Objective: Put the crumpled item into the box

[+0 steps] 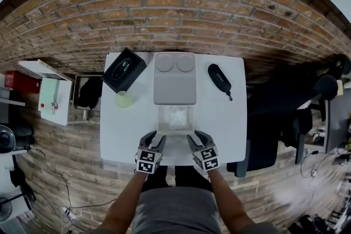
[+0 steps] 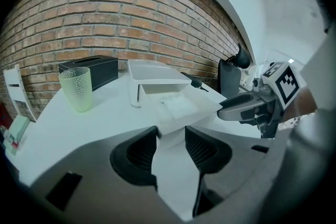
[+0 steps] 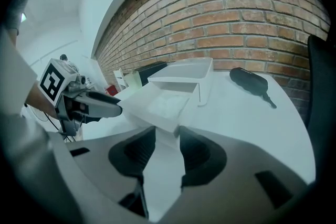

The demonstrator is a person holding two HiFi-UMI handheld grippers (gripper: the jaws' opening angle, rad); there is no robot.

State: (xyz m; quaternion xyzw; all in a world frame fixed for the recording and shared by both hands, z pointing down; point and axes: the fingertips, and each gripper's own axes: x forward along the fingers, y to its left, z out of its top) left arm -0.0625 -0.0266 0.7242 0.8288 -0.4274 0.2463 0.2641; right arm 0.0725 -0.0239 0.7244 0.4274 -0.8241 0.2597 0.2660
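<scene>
The box [image 1: 159,120] sits on the bench [image 1: 230,118] just ahead of both pairs of jaws. Its near left corner is at the left gripper [image 1: 154,140] and its near right corner at the right gripper [image 1: 196,137]. The crumpled item [image 1: 177,118] lies inside the box. A tray [image 1: 175,82] lies just beyond the box. Ahead and left of the left jaws stands a cup [image 1: 124,99], with a tissue box [image 1: 124,69] behind it. A pouch [image 1: 219,78] lies ahead and right of the right jaws. A wall [image 1: 175,13] rises beyond the bench.
</scene>
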